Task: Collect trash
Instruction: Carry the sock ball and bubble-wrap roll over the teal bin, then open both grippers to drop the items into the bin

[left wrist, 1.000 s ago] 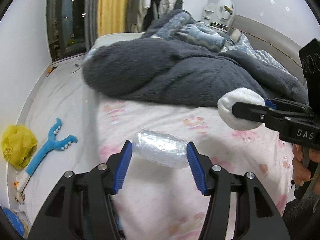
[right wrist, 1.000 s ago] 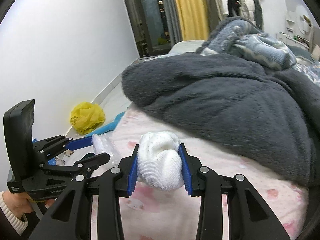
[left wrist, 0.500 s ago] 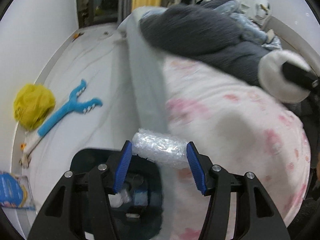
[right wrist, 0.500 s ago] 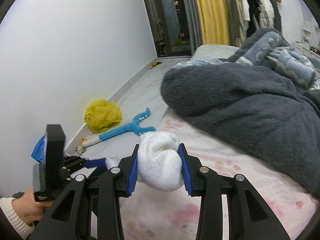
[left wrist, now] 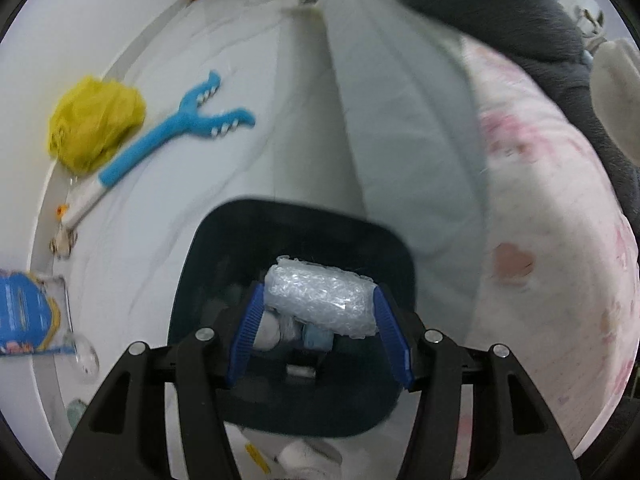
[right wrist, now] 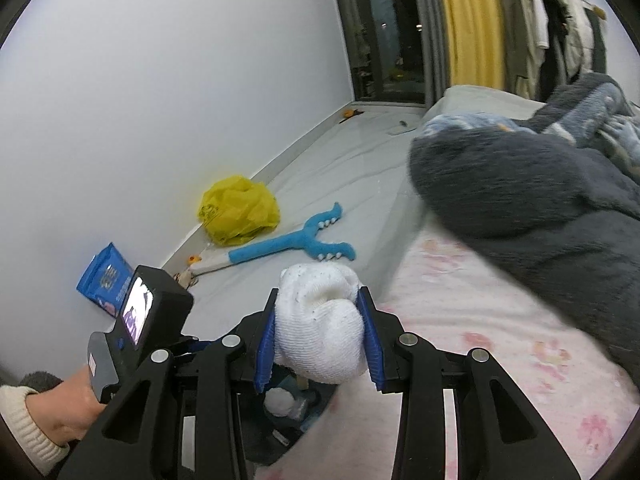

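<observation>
your left tongs gripped the bubble wrap roll over the dark bin, lower centre. your right tongs clamped the white sock ball above the bed edge; released there, it could miss the bin.

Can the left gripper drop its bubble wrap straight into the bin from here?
Probably yes. The left gripper holds the bubble wrap directly above the dark bin's open mouth, with nothing between them; only earlier trash lies inside.

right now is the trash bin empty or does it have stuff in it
Not empty. The dark bin already holds white and pale blue scraps, seen beneath the bubble wrap roll.
</observation>
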Action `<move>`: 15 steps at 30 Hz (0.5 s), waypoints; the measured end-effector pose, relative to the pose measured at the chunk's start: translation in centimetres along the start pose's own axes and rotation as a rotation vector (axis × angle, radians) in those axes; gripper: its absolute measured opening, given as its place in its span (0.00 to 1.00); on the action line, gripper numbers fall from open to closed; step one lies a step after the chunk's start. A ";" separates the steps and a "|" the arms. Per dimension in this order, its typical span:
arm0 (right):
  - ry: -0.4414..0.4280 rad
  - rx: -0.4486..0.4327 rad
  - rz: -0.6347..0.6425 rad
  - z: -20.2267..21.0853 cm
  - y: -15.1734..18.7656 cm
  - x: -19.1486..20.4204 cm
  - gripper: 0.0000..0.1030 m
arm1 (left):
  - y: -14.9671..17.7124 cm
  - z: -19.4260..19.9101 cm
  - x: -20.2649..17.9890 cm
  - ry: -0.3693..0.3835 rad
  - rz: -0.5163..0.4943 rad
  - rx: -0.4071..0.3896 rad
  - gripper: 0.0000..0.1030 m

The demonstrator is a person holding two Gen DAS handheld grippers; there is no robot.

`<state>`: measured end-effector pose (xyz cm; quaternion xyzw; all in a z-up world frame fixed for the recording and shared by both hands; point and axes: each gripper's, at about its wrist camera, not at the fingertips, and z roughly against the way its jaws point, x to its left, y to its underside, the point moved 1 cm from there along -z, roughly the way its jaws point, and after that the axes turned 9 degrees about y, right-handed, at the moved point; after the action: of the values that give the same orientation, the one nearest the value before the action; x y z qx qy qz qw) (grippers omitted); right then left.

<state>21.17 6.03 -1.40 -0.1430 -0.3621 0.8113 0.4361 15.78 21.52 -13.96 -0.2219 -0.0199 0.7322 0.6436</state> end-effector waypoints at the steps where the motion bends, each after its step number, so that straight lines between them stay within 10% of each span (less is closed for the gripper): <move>1: -0.004 0.009 0.008 -0.5 0.0 0.5 0.37 | 0.3 0.1 0.8 0.000 0.016 0.012 0.58; 15: -0.016 0.171 0.043 -7.1 1.6 5.4 0.37 | 2.5 2.8 5.4 0.041 0.069 -0.038 0.80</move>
<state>20.94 13.17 -7.04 -0.1068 -0.2919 0.8495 0.4263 12.08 26.97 -13.87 -0.2494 -0.0128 0.7487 0.6140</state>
